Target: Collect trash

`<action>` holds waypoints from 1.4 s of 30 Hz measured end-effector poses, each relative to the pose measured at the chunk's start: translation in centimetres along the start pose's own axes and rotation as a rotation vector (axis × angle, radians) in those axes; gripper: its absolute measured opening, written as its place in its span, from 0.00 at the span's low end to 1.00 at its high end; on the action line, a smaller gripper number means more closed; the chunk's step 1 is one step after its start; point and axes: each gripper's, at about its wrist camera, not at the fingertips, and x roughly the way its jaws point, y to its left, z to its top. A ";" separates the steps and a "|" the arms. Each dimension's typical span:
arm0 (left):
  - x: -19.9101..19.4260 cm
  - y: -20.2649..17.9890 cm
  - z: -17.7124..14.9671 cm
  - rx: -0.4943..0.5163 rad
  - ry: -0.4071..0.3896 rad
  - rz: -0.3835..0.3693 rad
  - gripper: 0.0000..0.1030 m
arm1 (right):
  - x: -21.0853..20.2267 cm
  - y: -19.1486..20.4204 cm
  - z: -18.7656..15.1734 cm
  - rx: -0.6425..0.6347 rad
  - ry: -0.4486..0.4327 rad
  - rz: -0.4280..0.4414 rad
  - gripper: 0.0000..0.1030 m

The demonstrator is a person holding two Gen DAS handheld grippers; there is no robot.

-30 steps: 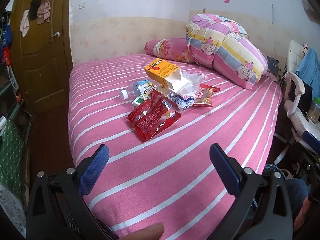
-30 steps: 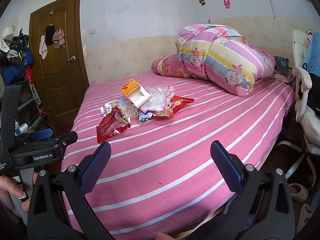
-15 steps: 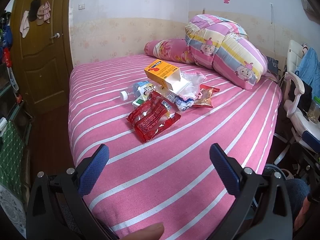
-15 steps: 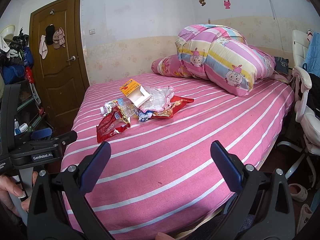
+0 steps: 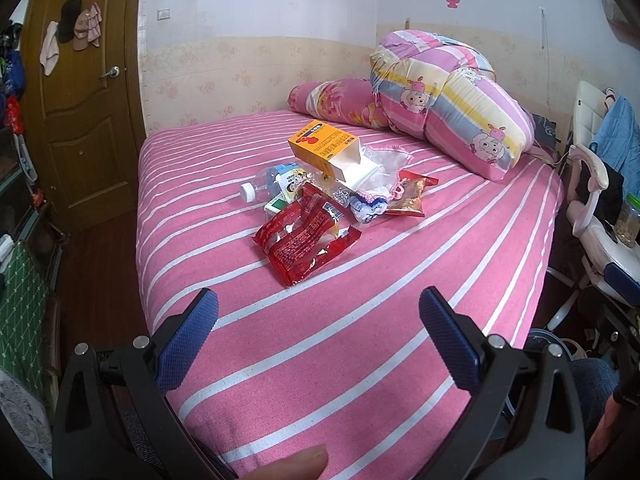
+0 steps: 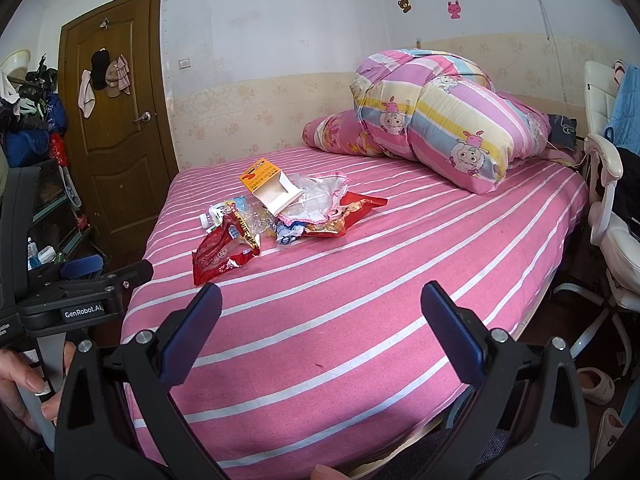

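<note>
A heap of trash lies mid-bed: a red snack wrapper [image 5: 306, 240] [image 6: 222, 250] nearest me, an open orange carton [image 5: 326, 150] [image 6: 268, 186], a clear plastic bottle [image 5: 266, 184], a clear plastic bag [image 5: 382, 170] [image 6: 318, 196] and a red-gold wrapper [image 5: 410, 196] [image 6: 346, 216]. My left gripper [image 5: 318, 332] is open and empty above the bed's near part, well short of the heap. My right gripper [image 6: 320, 328] is open and empty, the heap ahead to its left. The left gripper also shows at the left edge of the right wrist view [image 6: 86, 268].
The pink striped bed [image 5: 360, 360] [image 6: 400, 264] carries a folded quilt [image 5: 452, 92] [image 6: 440, 124] and a pillow [image 5: 328, 98] at the far right. A wooden door [image 5: 80, 112] stands left. A white chair [image 5: 596, 208] [image 6: 612, 200] stands right, slippers [image 6: 596, 386] below.
The left wrist view has crept slightly forward and down toward the heap. The right gripper has not visibly moved.
</note>
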 end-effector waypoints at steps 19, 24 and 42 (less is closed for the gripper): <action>0.0 -0.1 -0.2 -0.002 0.000 -0.002 0.95 | 0.0 0.0 0.0 0.000 -0.001 0.001 0.96; 0.1 0.4 0.1 -0.018 0.026 -0.054 0.95 | -0.2 -0.7 0.3 0.034 -0.001 0.024 0.96; 8.2 6.0 1.8 -0.211 0.149 -0.168 0.95 | 7.5 2.9 2.6 -0.059 0.056 0.223 0.96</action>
